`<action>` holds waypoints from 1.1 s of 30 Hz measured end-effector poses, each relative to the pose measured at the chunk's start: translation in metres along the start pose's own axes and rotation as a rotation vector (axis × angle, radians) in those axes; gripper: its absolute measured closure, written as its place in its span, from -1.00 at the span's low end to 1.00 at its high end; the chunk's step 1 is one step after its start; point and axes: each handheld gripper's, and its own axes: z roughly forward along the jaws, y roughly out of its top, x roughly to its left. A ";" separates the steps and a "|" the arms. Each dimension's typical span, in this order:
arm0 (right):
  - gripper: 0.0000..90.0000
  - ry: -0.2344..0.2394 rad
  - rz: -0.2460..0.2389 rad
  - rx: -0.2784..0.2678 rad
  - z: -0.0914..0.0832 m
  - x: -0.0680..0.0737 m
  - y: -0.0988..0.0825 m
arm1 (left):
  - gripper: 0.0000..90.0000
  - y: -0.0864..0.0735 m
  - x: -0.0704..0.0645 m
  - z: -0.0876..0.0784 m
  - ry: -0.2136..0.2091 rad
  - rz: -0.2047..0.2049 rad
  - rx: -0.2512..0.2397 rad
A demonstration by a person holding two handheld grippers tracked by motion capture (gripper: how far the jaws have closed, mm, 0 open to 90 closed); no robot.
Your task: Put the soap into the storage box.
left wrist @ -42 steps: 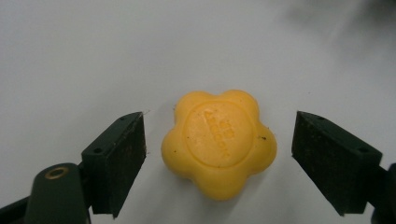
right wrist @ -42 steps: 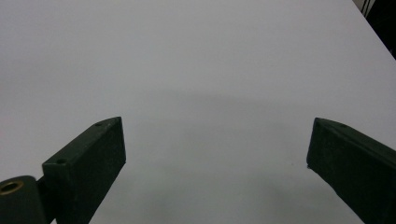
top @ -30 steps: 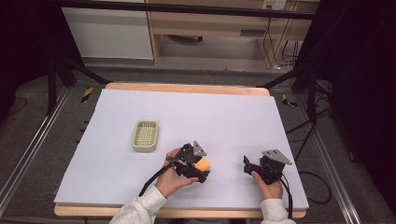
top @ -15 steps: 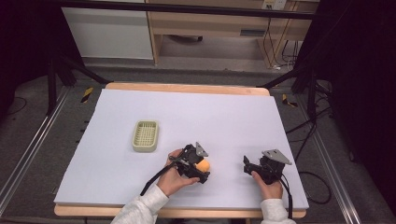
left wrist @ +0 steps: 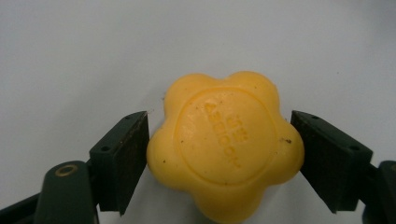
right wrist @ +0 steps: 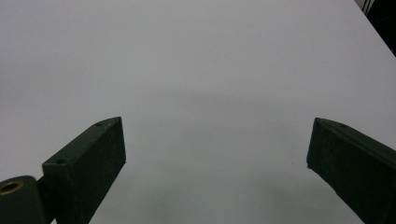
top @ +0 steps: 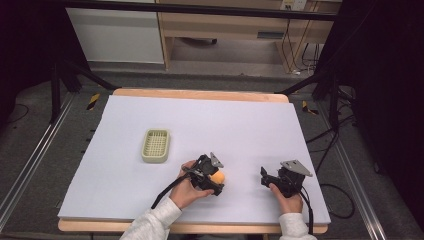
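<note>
Presently, the left gripper (top: 216, 181) sits at the near middle of the white surface (top: 250, 125), its jaws closed against both sides of a yellow flower-shaped soap bar (left wrist: 225, 144). In the left gripper view each jaw touches a flank of the soap, which bears embossed lettering on its upper face and lies on or just above the surface; which one cannot be told. The right gripper (top: 267, 178) rests well apart to the right, jaws spread wide over bare surface, holding nothing. A pale green slotted tray (top: 156, 145) stands to the left of the soap, apart from it.
</note>
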 end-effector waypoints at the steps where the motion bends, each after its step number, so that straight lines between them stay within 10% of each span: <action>1: -0.89 0.000 0.000 0.000 0.000 0.000 0.000 | -0.52 0.000 0.000 0.000 0.002 0.001 0.002; 33: -0.89 0.001 0.005 0.003 0.000 0.000 0.000 | -0.45 0.001 0.000 0.005 0.001 -0.001 0.032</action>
